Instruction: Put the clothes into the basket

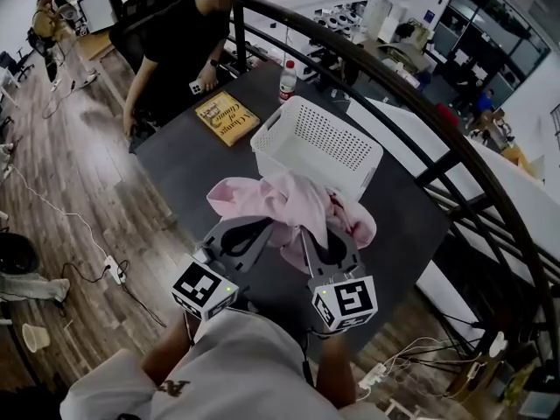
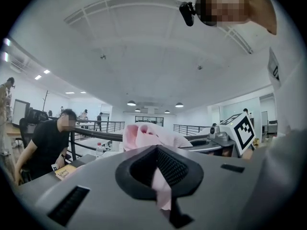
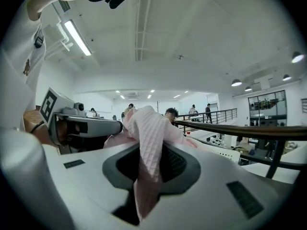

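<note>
**Both tools clamped on the pink garment, just short of the basket**

My left tool [image 1: 255, 231] and right tool [image 1: 320, 238] sit side by side in the lower middle of the head view. Their marker cubes face me and their jaws point away, toward the top of the frame.

In the left gripper view, my left tool [image 2: 160, 170] has its jaws closed on a thin fold of the pink garment [image 2: 144, 137]. The rest of the cloth is bunched beyond the jaw tips.

In the right gripper view, my right tool [image 3: 152, 169] is closed on a thicker, waffle-textured fold of the same garment [image 3: 151, 128]. That fold runs down through the jaws and hangs out below them.

From the head view, the garment [image 1: 293, 204] hangs as a crumpled bundle between the two tools, lifted off the dark counter [image 1: 188, 169]. Its upper edge overlaps the near wall of the white perforated basket [image 1: 319, 138], which stands at frame centre. The garment is not inside the basket.

Above and left of the basket, a yellow book [image 1: 226, 116] lies on the counter. A bottle with a red cap [image 1: 287, 81] stands just to the right of it. A person in a black shirt [image 1: 179, 38] leans over the far end of the counter at the upper left. A black railing [image 1: 411, 121] curves down the right side of the frame.
</note>
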A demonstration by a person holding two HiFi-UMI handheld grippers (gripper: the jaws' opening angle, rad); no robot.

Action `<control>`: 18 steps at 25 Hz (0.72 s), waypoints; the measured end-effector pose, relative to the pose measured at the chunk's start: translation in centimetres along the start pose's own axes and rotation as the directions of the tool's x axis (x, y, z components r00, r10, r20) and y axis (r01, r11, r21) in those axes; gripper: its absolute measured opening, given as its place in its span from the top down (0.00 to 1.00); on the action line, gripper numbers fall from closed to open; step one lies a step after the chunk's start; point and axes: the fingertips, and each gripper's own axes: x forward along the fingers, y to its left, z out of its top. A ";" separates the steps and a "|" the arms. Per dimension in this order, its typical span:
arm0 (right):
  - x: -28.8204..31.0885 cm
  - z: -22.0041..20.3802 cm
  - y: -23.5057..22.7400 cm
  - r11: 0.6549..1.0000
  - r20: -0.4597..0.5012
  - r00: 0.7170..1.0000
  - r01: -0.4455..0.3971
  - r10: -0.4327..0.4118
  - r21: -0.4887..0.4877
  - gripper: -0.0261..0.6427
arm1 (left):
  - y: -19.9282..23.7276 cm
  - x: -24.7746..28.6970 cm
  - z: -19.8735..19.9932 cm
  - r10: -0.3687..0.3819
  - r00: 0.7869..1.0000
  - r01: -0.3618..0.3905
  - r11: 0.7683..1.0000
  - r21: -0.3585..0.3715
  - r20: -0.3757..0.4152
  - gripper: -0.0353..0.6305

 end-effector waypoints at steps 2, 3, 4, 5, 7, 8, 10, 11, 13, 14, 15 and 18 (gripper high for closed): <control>0.2 0.8 -0.4 1.000 0.004 1.000 0.029 -0.029 -0.009 0.83 | 0.2 0.5 0.7 -0.037 0.999 0.037 0.999 0.000 0.002 0.94; 0.3 1.2 -0.6 0.999 0.006 0.999 0.048 -0.048 -0.012 0.83 | 0.3 0.8 1.1 -0.059 0.998 0.059 0.998 0.000 0.005 0.94; 0.4 1.5 -0.9 0.998 0.007 0.998 0.068 -0.068 -0.013 0.83 | 0.4 1.1 1.5 -0.082 0.997 0.082 0.997 0.001 0.008 0.94; 0.5 2.0 -1.1 0.996 0.008 0.996 0.090 -0.090 -0.015 0.83 | 0.7 1.5 1.9 -0.104 0.994 0.104 0.995 0.005 0.012 0.94; 1.0 3.0 -1.6 0.992 0.016 0.992 0.129 -0.129 -0.017 0.83 | 1.4 2.2 2.7 -0.145 0.989 0.145 0.989 0.018 0.023 0.94; 1.4 3.4 -1.9 0.989 0.020 0.989 0.145 -0.145 -0.019 0.83 | 1.9 2.5 3.1 -0.162 0.986 0.161 0.987 0.025 0.028 0.94; 2.4 4.2 -2.6 0.984 0.027 0.984 0.175 -0.175 -0.022 0.83 | 3.0 3.4 3.7 -0.192 0.981 0.191 0.981 0.033 0.036 0.94; 3.0 4.5 -3.0 0.981 0.028 0.981 0.192 -0.191 -0.023 0.83 | 3.6 3.9 3.8 -0.209 0.977 0.207 0.978 0.034 0.037 0.94; 3.9 4.8 -3.8 0.972 0.018 0.972 0.233 -0.233 -0.020 0.83 | 4.8 4.8 4.0 -0.250 0.968 0.249 0.968 0.024 0.038 0.94; 4.3 4.9 -4.1 0.967 0.009 0.967 0.256 -0.256 -0.016 0.83 | 5.3 5.2 4.1 -0.272 0.961 0.272 0.962 0.012 0.040 0.94; 4.7 5.0 -4.3 0.961 0.000 0.961 0.277 -0.277 -0.014 0.83 | 5.8 5.5 4.1 -0.294 0.955 0.294 0.956 0.000 0.042 0.94; 6.0 5.4 -4.8 0.944 -0.021 0.944 0.330 -0.330 -0.013 0.83 | 7.4 6.5 4.6 -0.348 0.936 0.349 0.937 -0.024 0.053 0.94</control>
